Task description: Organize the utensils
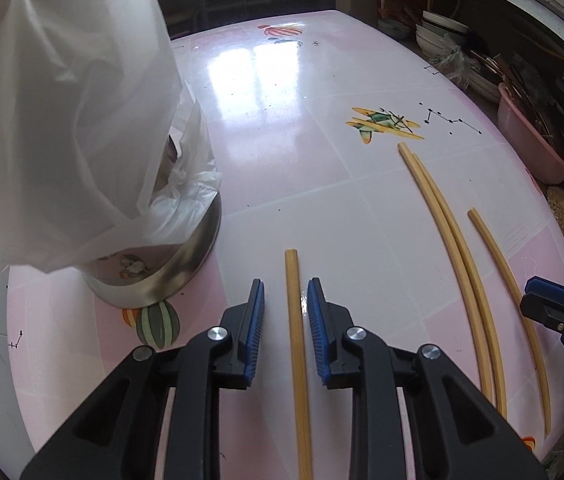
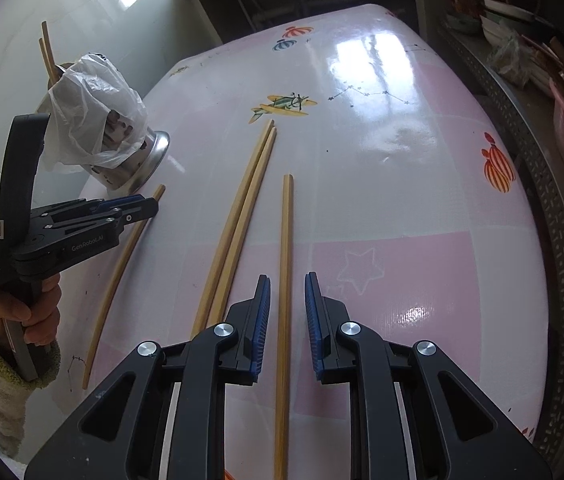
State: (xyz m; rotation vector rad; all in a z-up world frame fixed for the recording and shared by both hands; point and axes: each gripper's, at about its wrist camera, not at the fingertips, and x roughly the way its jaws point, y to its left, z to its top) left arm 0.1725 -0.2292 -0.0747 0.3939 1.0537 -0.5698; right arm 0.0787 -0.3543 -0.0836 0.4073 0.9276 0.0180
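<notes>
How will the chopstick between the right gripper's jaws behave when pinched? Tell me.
The chopstick looks thin, stiff and light. On the glossy table cover it may slide or roll. Gripped near one end, it will probably droop at the other.

Table: glossy pink cloth with balloon and plane prints
Light: window glare beyond the plane print
Wall: white tiles left of table

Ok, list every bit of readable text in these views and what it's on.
"GenRobot.AI": on the side of the left gripper, right wrist view.
"Data Acquisition System": on that gripper's black body.
Partial white mark, maybe "D": on the right gripper, left wrist view; cut off, unreadable.
Dark print on the plastic bag: too blurred.
</notes>
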